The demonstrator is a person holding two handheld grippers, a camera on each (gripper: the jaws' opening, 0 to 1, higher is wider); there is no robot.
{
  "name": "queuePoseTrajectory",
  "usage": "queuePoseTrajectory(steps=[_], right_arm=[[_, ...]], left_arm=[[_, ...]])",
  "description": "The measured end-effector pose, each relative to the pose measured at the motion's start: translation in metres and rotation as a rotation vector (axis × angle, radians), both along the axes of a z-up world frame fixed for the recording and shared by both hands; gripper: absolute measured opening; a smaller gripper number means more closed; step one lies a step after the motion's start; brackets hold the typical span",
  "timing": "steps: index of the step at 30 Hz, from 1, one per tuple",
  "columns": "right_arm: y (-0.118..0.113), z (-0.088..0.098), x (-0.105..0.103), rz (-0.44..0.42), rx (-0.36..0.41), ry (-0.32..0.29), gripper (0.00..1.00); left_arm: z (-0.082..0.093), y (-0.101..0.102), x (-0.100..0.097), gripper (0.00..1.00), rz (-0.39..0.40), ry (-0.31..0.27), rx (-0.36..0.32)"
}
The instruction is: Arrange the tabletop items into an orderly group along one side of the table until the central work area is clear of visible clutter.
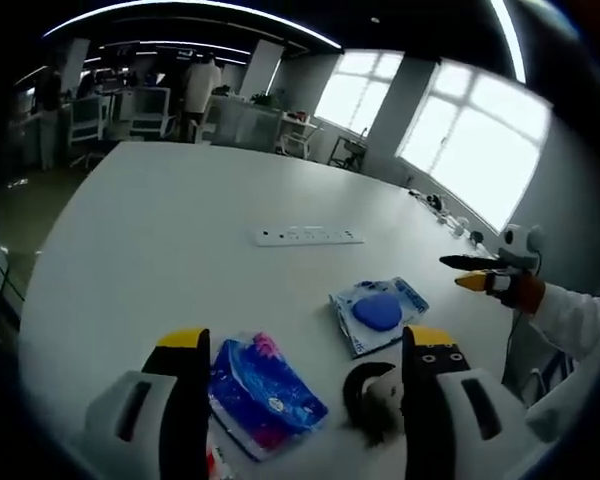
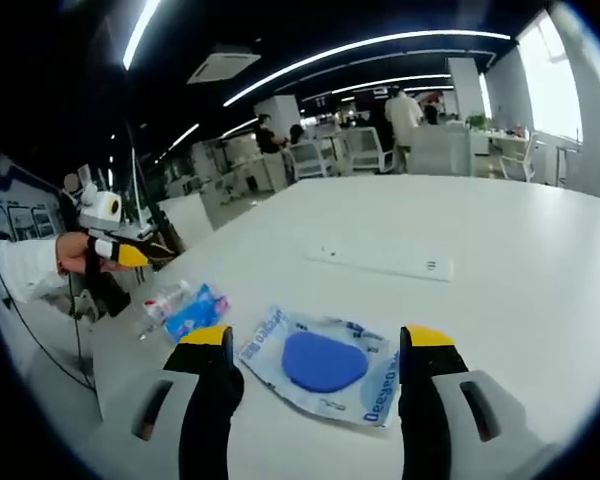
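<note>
Tabletop items lie scattered on a big white table [image 1: 160, 230], which dwarfs everything else. Next in size is a white power strip [image 1: 309, 236], lying flat well ahead of the left gripper [image 1: 305, 350]; in the right gripper view it sits beyond that gripper's jaws [image 2: 380, 261]. A clear packet holding a blue pad [image 1: 378, 312] rests just ahead of the left gripper's right jaw, and in the right gripper view the same packet [image 2: 322, 362] lies directly between the right gripper's [image 2: 317, 350] spread jaws, apart from both. A blue and pink tissue pack [image 1: 264, 394] lies between the left gripper's jaws, nearer the left one, not gripped; from the right gripper view it shows off beyond the left jaw [image 2: 192, 308]. Smallest is a dark round object [image 1: 372, 395] pressed close against the inner side of the left gripper's right jaw; whether it touches I cannot tell. Both grippers stand wide open, holding nothing.
</note>
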State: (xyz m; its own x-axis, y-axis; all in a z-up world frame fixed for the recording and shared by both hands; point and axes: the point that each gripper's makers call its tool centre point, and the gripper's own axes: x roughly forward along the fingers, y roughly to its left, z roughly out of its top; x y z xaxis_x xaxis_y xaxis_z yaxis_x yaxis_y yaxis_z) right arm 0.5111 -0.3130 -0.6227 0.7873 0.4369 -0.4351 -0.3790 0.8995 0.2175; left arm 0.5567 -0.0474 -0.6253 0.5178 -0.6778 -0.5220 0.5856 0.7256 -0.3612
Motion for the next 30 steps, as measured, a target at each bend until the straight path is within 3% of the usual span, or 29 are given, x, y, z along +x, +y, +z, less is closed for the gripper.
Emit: queuePoseTrajectory(steps=[15,30], right_arm=[[0.048,0.011,0.016,0.141,-0.025,-0.016,0.67],[0.103,0.005,0.027,0.302,-0.06,-0.009,0.66]], left_arm=[[0.005,0.045,-0.016,0.81,0.074,-0.008,-0.001],[0.002,0.076,-0.033,0.81,0.142,-0.001,-0.003]])
